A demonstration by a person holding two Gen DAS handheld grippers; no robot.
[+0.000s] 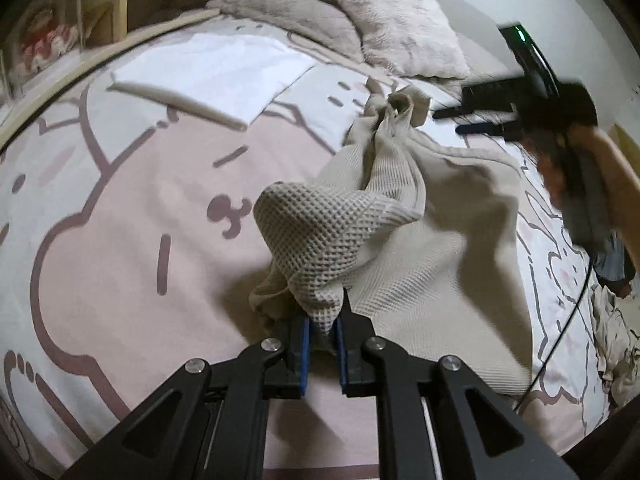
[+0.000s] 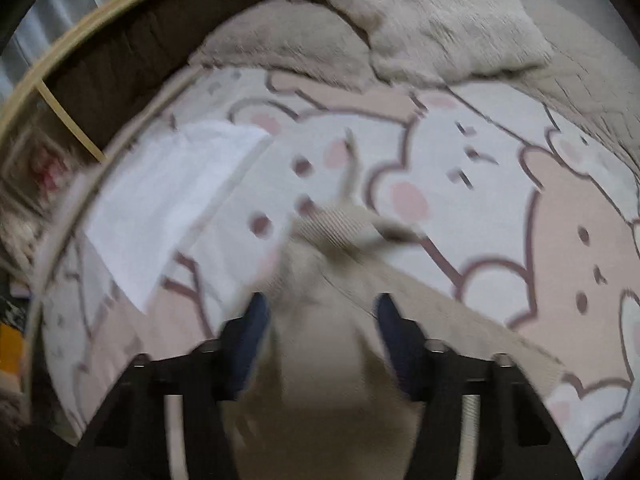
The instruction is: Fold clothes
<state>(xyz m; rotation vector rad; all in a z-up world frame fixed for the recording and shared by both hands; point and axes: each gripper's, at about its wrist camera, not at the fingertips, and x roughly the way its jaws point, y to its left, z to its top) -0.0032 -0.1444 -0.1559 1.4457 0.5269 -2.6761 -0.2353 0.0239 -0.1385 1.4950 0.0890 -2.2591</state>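
Observation:
A beige waffle-knit garment (image 1: 400, 280) lies crumpled on the bed's pink and white cartoon sheet (image 1: 120, 220). My left gripper (image 1: 324, 320) is shut on a bunched fold of it, lifted just off the sheet. In the left wrist view my right gripper (image 1: 448, 122), held in a hand, hovers by the garment's far bunched end, its fingers apart with nothing clamped. The right wrist view is blurred: the garment (image 2: 320, 360) runs between the right gripper's (image 2: 322, 312) spread jaws, and the blue pads (image 2: 256, 316) stand clear of the cloth.
A folded white cloth (image 1: 208, 72) (image 2: 168, 200) lies at the far left of the bed. Fluffy grey pillows (image 1: 400, 28) (image 2: 432, 20) sit at the head. A black cable (image 1: 560, 340) crosses the right side, beside a heap of clothes (image 1: 616, 340). A wooden bed rail (image 2: 80, 24) curves along the left.

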